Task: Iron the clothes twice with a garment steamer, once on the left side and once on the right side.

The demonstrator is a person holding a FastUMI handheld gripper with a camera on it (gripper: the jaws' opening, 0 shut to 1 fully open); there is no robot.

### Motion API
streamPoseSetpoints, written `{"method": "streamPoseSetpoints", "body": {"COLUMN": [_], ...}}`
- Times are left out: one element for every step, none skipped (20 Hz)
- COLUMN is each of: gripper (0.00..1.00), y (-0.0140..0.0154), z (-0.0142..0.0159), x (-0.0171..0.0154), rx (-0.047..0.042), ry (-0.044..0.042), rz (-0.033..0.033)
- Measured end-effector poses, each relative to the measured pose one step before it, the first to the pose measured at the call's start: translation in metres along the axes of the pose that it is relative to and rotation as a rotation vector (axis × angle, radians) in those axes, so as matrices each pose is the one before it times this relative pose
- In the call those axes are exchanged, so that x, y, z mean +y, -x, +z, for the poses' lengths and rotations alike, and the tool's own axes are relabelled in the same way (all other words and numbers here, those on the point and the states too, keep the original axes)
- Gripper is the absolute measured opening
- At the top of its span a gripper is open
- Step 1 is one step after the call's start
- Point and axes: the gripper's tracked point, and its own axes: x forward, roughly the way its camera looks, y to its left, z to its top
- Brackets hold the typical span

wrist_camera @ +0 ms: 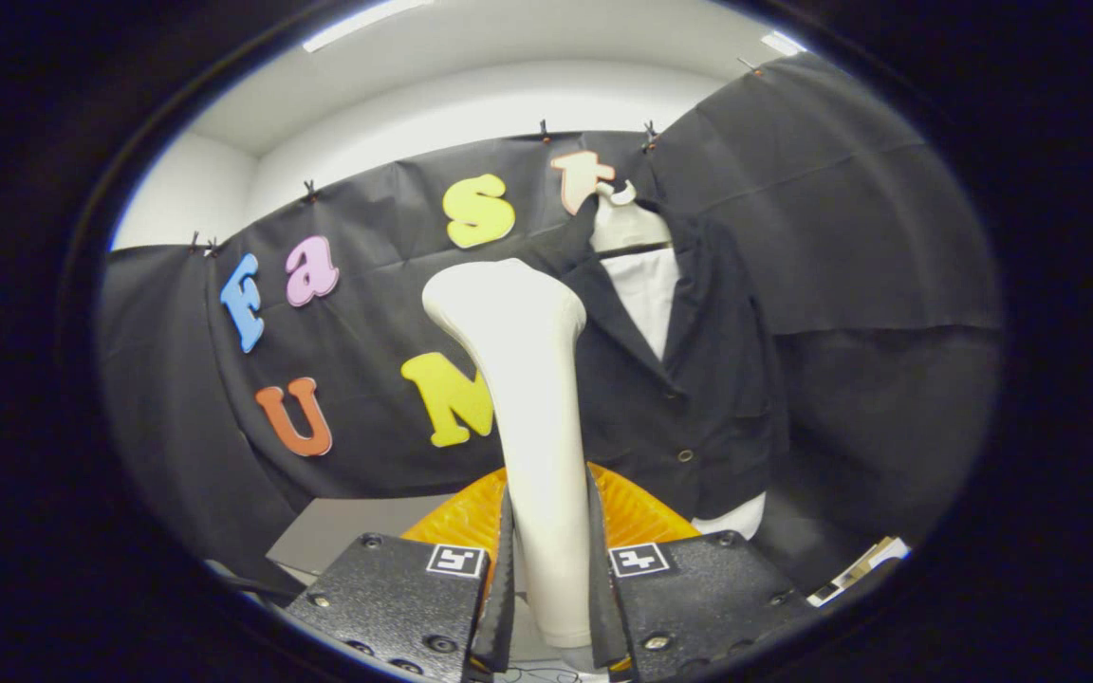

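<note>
Fingers clamped on the handle of the white garment steamer, held upright so its head faces forward. Beyond, at about one o'clock, the dark jacket hangs on a hanger, presenting its front for steaming.

The white plastic garment steamer stands upright between the gripper fingers, both pressing on its handle. Behind the handle lies an orange ribbed base. Beyond the steamer, to its right, the black buttoned jacket over a white shirt hangs against the booth's wall.
</note>
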Motion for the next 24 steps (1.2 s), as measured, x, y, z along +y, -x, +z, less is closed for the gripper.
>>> {"method": "streamPoseSetpoints", "body": {"gripper": [0.35,0.35,0.34,0.34,0.34,0.34,0.35,0.34,0.34,0.35,0.35,0.35,0.34,0.34,0.34,0.35,0.35,0.35,0.35,0.35,0.35,0.35,0.35,0.35], "y": [-0.00025,-0.00262,-0.00346,-0.00392,-0.00430,-0.00686,-0.00678,-0.00847,-0.00837,-0.00884,-0.01004,-0.00997,-0.01038,-0.01195,-0.01038,-0.01191,-0.01063,-0.01302,-0.01081,-0.00914,-0.00697,-0.00660,-0.00500,-0.00237], "z": [0.00903,0.00818,0.00831,0.00819,0.00658,0.00460,0.00416,0.00340,0.00206,0.00133,0.00294,0.00247,0.00347,0.00063,0.00173,0.00151,-0.00085,0.00049,-0.00109,0.00074,0.00140,0.00002,0.00049,-0.00067], "x": [-0.01245,-0.01130,-0.00941,-0.00799,-0.00621,-0.00585,-0.00415,-0.00349,-0.00164,-0.00139,-0.00077,-0.00075,0.00092,0.00172,0.00215,0.00337,0.00153,0.00081,0.00138,0.00173,0.00226,0.00038,0.00119,0.00315], "rx": [-0.02916,-0.02626,-0.02304,-0.02349,-0.02147,-0.01910,-0.01767,-0.01622,-0.01431,-0.01347,-0.01373,-0.01440,-0.01724,-0.00756,-0.00326,-0.00047,0.00451,0.00217,0.00578,0.00154,-0.00244,-0.00646,-0.00810,-0.00275], "ry": [0.00554,0.00433,0.00430,0.00017,0.00280,0.00128,-0.00360,0.00120,0.00125,0.00280,0.00041,0.00220,-0.00200,0.00217,-0.00588,-0.00671,-0.00660,-0.00566,0.00120,-0.00420,0.00297,0.01107,0.00961,0.00303], "rz": [-0.01772,-0.01730,-0.01135,-0.00557,-0.00395,-0.00358,-0.00152,0.00272,0.00270,0.00311,0.00247,0.00420,0.00904,0.01075,0.01692,0.01908,0.01724,0.01408,0.01160,0.01162,0.00677,-0.00212,-0.00524,-0.00363]}}
